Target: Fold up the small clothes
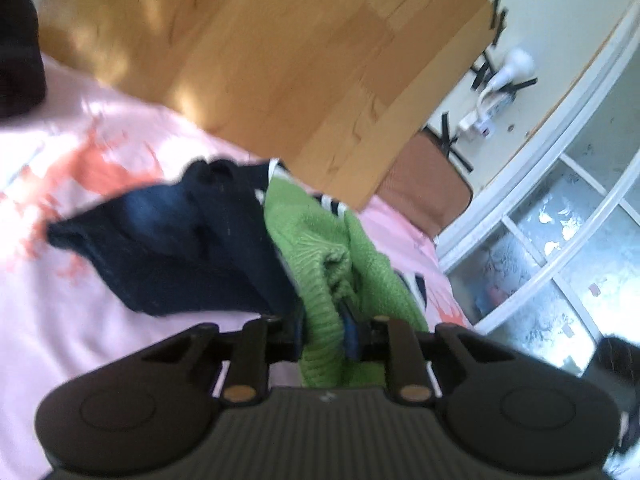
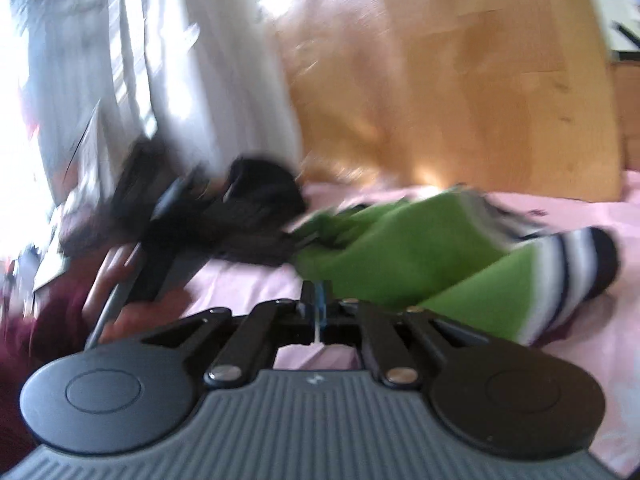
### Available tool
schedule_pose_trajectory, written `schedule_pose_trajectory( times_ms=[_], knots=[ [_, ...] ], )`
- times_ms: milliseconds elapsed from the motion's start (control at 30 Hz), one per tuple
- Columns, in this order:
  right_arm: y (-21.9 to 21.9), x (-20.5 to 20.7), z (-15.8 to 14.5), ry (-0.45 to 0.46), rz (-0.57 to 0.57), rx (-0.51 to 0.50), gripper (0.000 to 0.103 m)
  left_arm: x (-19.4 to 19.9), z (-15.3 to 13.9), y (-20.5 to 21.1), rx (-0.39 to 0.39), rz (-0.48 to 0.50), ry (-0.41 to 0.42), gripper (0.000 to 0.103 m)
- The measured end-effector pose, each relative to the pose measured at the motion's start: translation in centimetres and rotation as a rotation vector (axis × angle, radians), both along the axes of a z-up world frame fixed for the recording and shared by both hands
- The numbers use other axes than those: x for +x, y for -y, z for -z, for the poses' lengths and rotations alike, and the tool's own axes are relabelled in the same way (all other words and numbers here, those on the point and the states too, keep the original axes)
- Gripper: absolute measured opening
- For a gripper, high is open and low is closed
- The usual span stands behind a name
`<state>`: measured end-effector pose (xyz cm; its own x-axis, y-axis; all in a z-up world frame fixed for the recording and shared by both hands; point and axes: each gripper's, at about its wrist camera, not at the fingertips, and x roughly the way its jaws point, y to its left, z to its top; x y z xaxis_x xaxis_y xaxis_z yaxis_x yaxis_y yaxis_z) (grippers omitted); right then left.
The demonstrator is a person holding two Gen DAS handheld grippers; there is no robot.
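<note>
Left gripper (image 1: 324, 334) is clamping green knit sock (image 1: 320, 280): soft, light, floppy; ribbed cuff grips best. Right gripper (image 2: 316, 304) is clenched, holding nothing.

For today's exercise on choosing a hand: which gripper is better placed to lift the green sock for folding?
Left. The left gripper is shut on the green sock's ribbed cuff. The right gripper is shut beside it, seemingly holding nothing.

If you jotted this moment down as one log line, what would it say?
left gripper: shut on green sock | right gripper: shut, holds nothing visible | navy sock: on pink sheet, unfolded
</note>
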<state>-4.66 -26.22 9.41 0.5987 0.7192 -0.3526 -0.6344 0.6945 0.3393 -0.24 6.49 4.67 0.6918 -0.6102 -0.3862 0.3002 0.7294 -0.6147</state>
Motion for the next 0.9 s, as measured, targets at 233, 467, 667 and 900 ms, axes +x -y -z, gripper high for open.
schedule_pose_trajectory(
  times_ms=[233,467,667,900],
  knots=[
    [0.1,3.6,-2.7,0.009,0.06,0.069,0.007,-5.3,-5.9,-8.6,-0.05,-0.223,0.222,0.006],
    [-5.2,5.2,-3.2,0.027,0.0,0.014,0.008,-7.6,-4.2,-12.3,-0.043,-0.343,0.181,0.002],
    [-10.5,5.5,-3.9,0.079,-0.121,-0.132,0.033,-8.1,-2.3,-11.5,0.036,-0.336,0.145,0.004],
    [-13.0,7.3,-1.9,0.018,-0.06,-0.271,0.057,-7.1,-0.4,-10.8,0.058,-0.308,0.088,0.019]
  ],
)
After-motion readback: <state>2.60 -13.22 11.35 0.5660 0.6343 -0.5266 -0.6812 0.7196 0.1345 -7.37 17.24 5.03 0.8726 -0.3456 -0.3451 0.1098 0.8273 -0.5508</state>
